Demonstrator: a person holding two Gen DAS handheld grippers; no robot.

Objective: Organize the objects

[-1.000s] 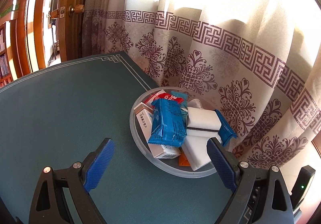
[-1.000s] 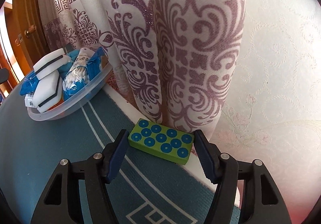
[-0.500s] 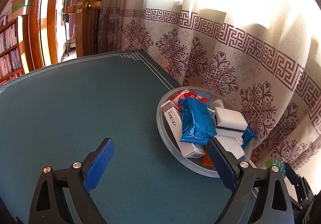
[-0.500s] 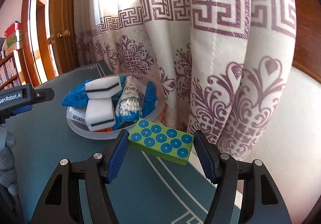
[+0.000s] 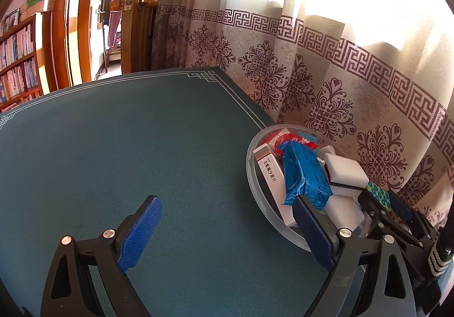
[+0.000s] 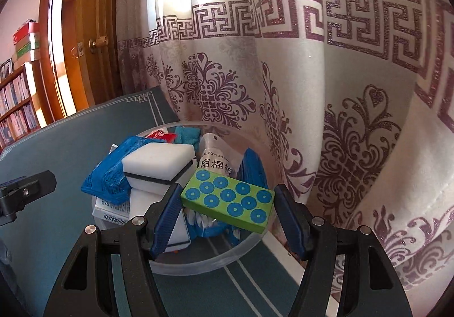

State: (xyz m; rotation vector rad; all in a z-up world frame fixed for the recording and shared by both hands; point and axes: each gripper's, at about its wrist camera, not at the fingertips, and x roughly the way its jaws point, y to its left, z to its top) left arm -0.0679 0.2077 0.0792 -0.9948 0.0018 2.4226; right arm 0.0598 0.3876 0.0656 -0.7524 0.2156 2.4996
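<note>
Two tongs: right tongs [image 6: 228, 202] clamp green block [image 6: 228, 199] above bowl [image 6: 198, 264]; left tongs [image 5: 227, 227] spread.

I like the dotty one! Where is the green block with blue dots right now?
In the right wrist view, the green block sits gripped in the right gripper, held over the clear bowl, beside the white sponge.

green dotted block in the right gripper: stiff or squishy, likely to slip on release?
Probably stiff: the green block keeps crisp edges between the right gripper fingers. Flat faces, so it shouldn't roll, though it may tilt landing on the heaped bowl.
</note>
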